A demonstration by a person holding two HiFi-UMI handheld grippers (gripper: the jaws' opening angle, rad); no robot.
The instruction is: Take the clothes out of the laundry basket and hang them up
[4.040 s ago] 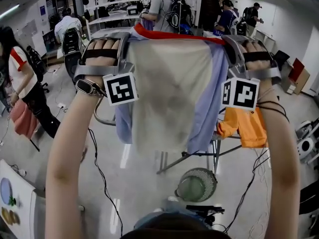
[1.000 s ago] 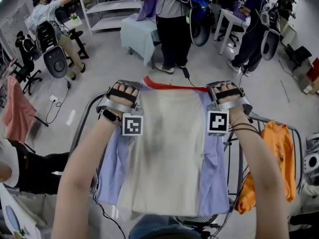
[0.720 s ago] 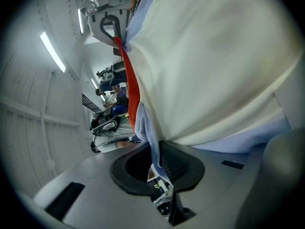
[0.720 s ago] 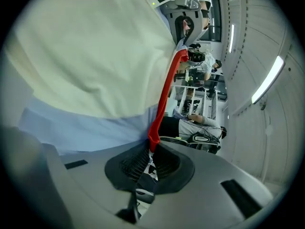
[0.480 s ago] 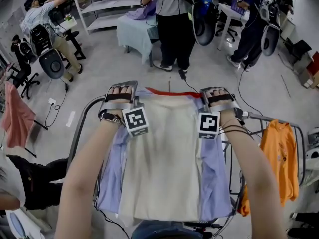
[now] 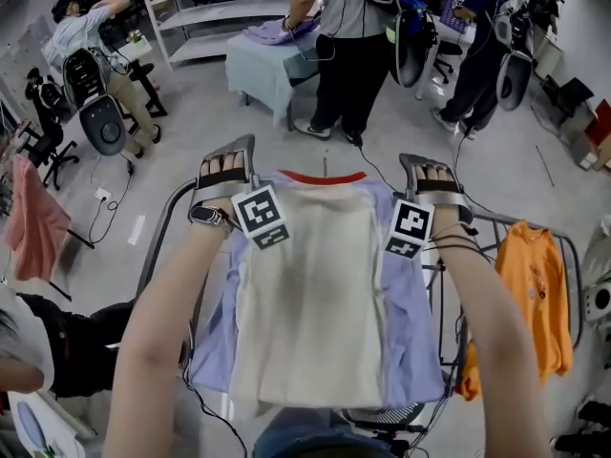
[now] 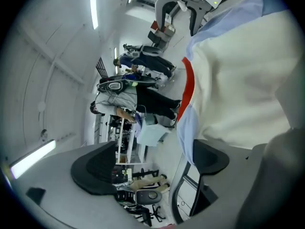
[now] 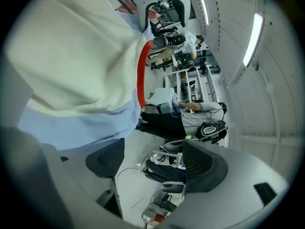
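FRONT: floor (image 6: pixel 191 132) open up to table (image 6: pixel 263 65) and standing person (image 6: pixel 344 55) | CENTRE: draped shirt (image 6: pixel 315 294) covers rack (image 6: pixel 511 223) | RIGHT: orange shirt (image 6: pixel 539 294) (hanging) blocks side passage

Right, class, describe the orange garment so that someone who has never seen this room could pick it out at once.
Find the grey metal clothes rack in the middle of the floor, with a cream and pale blue shirt draped over its top. The orange garment hangs at the rack's right end. It is the only bright orange item on the rack.
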